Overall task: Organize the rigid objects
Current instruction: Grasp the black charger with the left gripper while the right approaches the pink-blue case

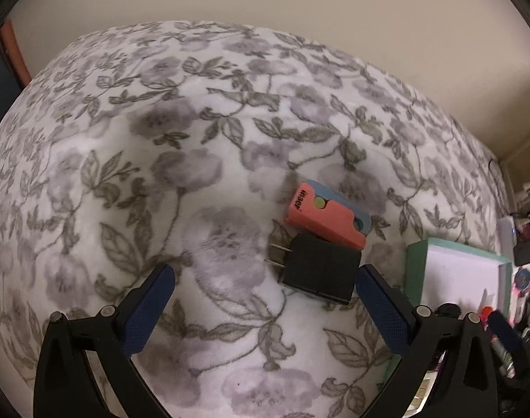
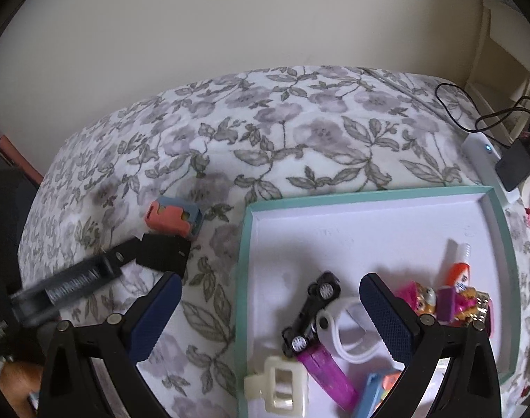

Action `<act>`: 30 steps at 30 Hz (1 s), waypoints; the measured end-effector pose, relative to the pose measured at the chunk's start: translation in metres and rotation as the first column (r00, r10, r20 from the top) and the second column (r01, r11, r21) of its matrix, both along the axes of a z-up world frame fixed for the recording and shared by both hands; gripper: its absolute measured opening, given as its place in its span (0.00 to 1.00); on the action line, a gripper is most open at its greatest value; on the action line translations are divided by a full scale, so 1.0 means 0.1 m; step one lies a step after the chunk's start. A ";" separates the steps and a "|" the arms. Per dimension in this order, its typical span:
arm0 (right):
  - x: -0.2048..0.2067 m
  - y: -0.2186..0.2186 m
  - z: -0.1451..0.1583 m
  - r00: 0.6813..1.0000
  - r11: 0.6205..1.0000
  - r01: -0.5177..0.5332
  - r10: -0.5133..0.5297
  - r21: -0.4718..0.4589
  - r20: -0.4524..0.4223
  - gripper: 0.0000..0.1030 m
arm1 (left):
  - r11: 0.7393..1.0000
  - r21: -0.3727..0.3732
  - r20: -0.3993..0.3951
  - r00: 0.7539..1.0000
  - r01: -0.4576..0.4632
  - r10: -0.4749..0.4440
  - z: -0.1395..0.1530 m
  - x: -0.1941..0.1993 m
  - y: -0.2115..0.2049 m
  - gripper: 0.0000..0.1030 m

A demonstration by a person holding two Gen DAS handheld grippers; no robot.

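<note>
Both grippers, left [image 1: 265, 278] and right [image 2: 270, 289], gape apart; one black charger [image 1: 319, 271], two prongs, one salmon-blue case [image 1: 327, 214].

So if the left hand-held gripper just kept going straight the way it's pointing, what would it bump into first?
Probably just the floral bedspread. The open left hand-held gripper aims slightly left of the black plug adapter, which lies close by its right finger. Depth is hard to judge, so that finger might clip the adapter.

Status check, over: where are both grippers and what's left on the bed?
Left gripper open, nearing black plug. Right gripper open over tray. Orange case touching plug, both outside tray.
</note>
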State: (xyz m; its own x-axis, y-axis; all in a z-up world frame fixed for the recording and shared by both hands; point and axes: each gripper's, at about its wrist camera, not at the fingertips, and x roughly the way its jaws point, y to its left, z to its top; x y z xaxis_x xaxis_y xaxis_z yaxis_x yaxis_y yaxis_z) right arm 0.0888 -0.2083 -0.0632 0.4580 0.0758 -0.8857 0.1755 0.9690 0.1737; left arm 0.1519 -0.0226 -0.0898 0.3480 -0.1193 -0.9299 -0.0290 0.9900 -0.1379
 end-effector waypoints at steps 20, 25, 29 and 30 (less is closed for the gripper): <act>0.30 -0.24 -0.12 0.996 0.996 0.085 -0.084 0.028 -0.018 1.00 | 0.994 -0.040 -0.070 0.992 0.105 -0.108 -0.28 0.13 -0.32 0.88; 0.35 -0.18 -0.12 0.997 0.997 0.072 -0.072 0.029 -0.011 1.00 | 0.991 -0.032 -0.076 0.988 0.132 -0.134 -0.29 0.13 -0.35 0.73; 0.38 -0.13 -0.11 0.998 0.998 0.061 -0.061 0.030 -0.006 1.00 | 0.989 -0.048 -0.077 0.987 0.139 -0.143 -0.28 0.13 -0.37 0.68; 0.39 -0.12 -0.11 0.998 0.998 0.059 -0.059 0.030 -0.005 1.00 | 0.989 -0.050 -0.076 0.986 0.142 -0.145 -0.28 0.14 -0.37 0.68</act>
